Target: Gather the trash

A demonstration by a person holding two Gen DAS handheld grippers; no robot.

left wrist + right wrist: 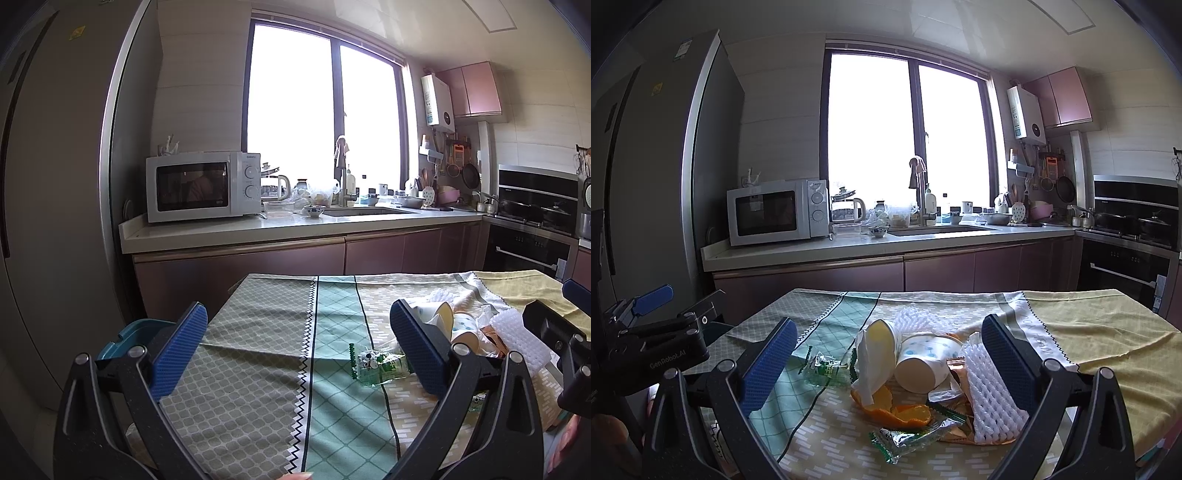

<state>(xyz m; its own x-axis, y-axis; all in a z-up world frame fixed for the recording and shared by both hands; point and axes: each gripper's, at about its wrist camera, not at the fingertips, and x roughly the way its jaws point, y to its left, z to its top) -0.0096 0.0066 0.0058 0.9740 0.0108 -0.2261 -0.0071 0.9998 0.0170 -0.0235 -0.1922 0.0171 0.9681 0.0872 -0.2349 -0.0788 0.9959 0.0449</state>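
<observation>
Nothing collected yet: left gripper (301, 343) and right gripper (888, 360) both spread wide and empty above the tablecloth (1108, 332), trash pile (916, 373) of cups, orange peel, foam netting and wrappers all left on it, teal bin (125, 338) waiting beside the table.

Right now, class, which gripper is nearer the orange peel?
Right. The right gripper is open with the orange peel lying between its fingers. The left gripper is off to the left, over bare tablecloth, with no peel in its view.
</observation>
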